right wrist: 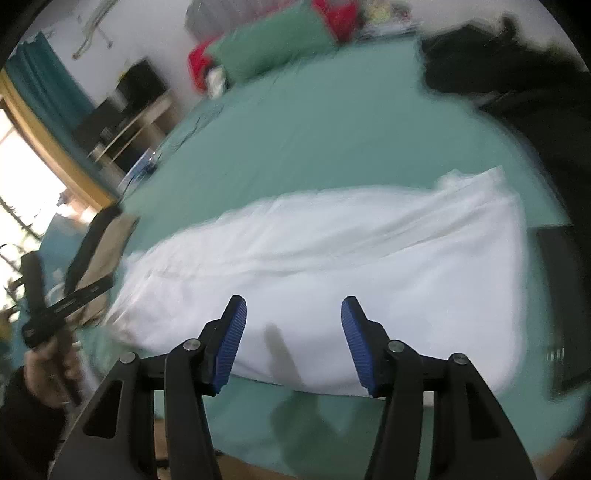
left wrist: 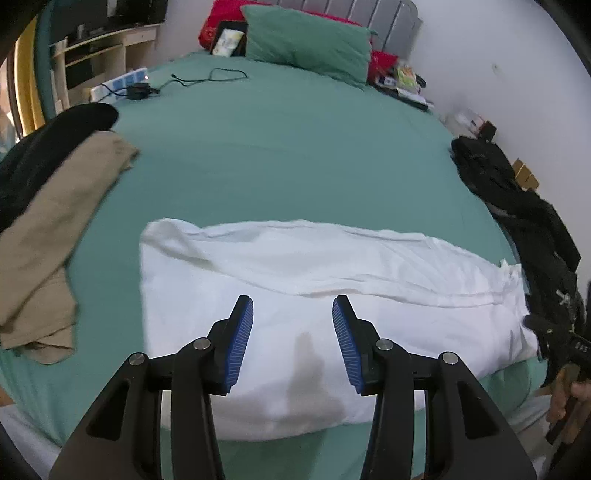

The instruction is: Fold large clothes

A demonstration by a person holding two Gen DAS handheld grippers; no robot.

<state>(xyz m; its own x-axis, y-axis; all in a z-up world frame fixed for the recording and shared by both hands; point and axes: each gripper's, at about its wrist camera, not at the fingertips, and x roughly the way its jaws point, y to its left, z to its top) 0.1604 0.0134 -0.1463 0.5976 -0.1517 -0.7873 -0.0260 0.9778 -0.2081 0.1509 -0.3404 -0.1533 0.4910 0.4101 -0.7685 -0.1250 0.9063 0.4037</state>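
**Claws spread over white garment on bed**

Claws come first in both views. Nearest the left wrist camera, the left claw (left wrist: 293, 334) hangs with its blue-padded fingers (left wrist: 242, 339) spread wide and nothing between them. Beneath and just beyond it lies the white garment (left wrist: 314, 295), folded lengthwise into a long band across the near part of the bed (left wrist: 288, 147), its near edge close to the mattress edge. A dark shadow of the claw falls on the cloth between the fingers. At the right border of this view a hand (left wrist: 570, 400) grips a black tool.

The right claw (right wrist: 293, 336) is likewise wide apart and holds nothing, poised above the near edge of the same white garment (right wrist: 332, 251); this view is blurred. At its left border a hand (right wrist: 48, 365) holds a black handle.

Left of the garment, a tan garment (left wrist: 55, 236) lies on the green sheet, partly over a black garment (left wrist: 44, 147). Right of the white cloth, a heap of black clothing (left wrist: 517, 199) runs along the bed's edge by the wall.

Farther up the bed, a black cable (left wrist: 207, 75) and charger rest near a white power strip (left wrist: 118, 83). At the head sit a green pillow (left wrist: 306, 40) and a red pillow (left wrist: 212, 24), against a grey headboard (left wrist: 384, 22). A wooden shelf unit (left wrist: 107, 48) stands beyond the bed's left side.
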